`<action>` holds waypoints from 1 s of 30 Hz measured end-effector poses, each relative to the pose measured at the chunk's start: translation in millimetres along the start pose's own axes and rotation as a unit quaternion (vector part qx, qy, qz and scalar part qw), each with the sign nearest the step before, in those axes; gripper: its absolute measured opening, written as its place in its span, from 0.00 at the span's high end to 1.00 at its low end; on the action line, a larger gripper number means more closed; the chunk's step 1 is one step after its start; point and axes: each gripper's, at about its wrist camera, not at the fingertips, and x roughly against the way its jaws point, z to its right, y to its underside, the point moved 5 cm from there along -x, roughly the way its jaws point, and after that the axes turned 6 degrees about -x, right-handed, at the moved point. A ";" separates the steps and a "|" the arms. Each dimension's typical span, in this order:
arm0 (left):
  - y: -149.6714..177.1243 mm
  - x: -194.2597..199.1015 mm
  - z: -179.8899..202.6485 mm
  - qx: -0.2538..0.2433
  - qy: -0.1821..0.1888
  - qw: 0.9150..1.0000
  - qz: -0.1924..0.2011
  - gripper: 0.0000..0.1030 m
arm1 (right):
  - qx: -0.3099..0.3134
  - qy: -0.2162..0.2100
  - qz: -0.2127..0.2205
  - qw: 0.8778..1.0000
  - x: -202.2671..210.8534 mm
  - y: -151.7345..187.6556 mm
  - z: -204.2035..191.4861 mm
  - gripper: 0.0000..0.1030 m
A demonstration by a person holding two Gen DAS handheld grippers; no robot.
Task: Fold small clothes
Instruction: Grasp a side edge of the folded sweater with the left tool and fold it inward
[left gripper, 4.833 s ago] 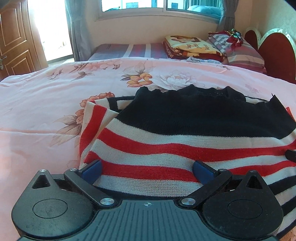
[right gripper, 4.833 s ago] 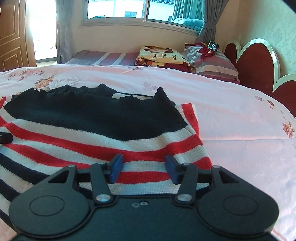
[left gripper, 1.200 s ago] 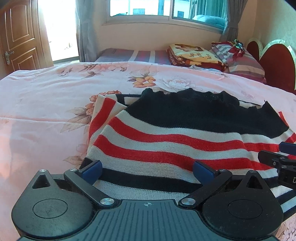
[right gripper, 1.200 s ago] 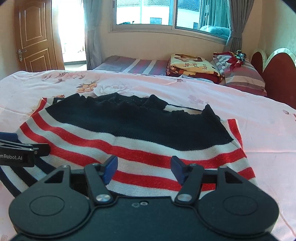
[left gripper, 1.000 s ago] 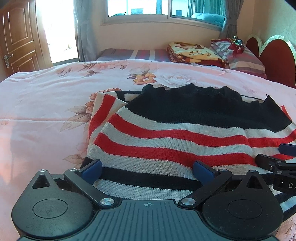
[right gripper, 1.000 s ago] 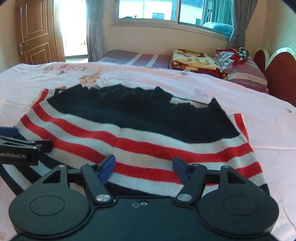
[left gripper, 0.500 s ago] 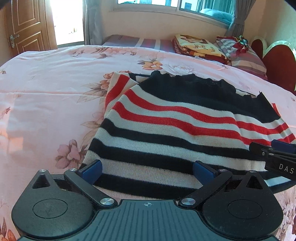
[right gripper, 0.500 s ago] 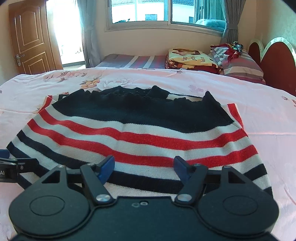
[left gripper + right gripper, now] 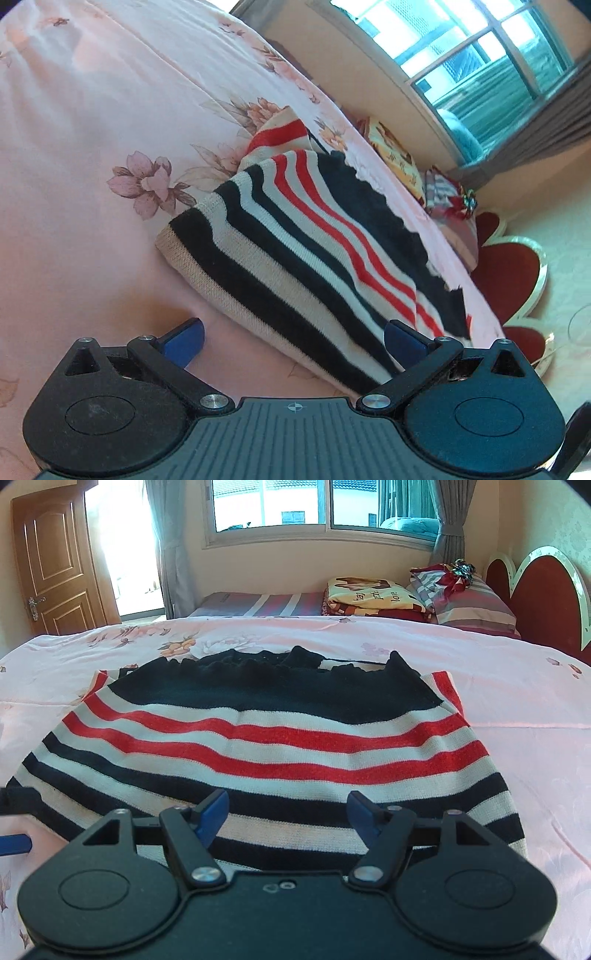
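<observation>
Nearest in the right wrist view, the right hand-held gripper (image 9: 286,812) hovers over the near hem of the red, white and black striped knitted sweater (image 9: 266,746), its blue-padded fingers (image 9: 214,810) standing well apart with nothing clamped between them. The left hand-held gripper (image 9: 293,338) is rolled sideways at the sweater's near left corner; its fingers are also spread wide, one blue pad (image 9: 183,338) over the bare sheet and the other over the striped hem, gripping nothing. A sliver of that blue pad shows at the left edge of the right wrist view (image 9: 14,843).

The sweater lies flat on the pink floral bedsheet (image 9: 535,709) in the middle of the bed, black bands nearest, red and white stripes beyond, and a solid black part with a scalloped edge at the far end. A striped sleeve (image 9: 280,134) pokes out at its far left.

Farther off, a folded yellow printed blanket (image 9: 369,594) and a striped pillow (image 9: 469,602) sit by the red heart-shaped headboard (image 9: 543,598) on the right. Behind them are a window (image 9: 325,506) with grey curtains (image 9: 164,546), and a brown wooden door (image 9: 55,565) at far left.
</observation>
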 end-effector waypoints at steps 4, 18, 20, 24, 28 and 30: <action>-13.8 -25.6 -1.6 0.039 0.027 0.999 0.012 0.30 | 0.007 -0.003 0.004 1.000 -4.0 -1.3 -2.0 0.34; -27.1 -51.2 10.9 0.028 0.017 0.999 0.032 0.72 | 0.066 0.013 0.014 0.998 -32.0 2.6 -26.0 0.39; -32.2 -42.9 30.1 -0.022 0.013 0.998 0.049 0.80 | 0.068 0.014 0.018 0.997 -32.4 3.3 -26.1 0.38; -48.6 -23.7 91.0 -0.133 0.050 0.987 0.077 0.80 | 0.043 -0.005 0.017 0.999 -26.7 1.0 -17.3 0.38; -45.9 -31.6 162.4 -0.235 0.103 0.965 0.059 0.80 | -0.032 -0.013 0.034 0.999 -6.0 -5.9 10.3 0.42; -31.9 -44.3 194.6 -0.275 0.125 0.952 0.038 0.80 | -0.061 -0.007 0.043 0.997 8.6 -7.3 33.2 0.42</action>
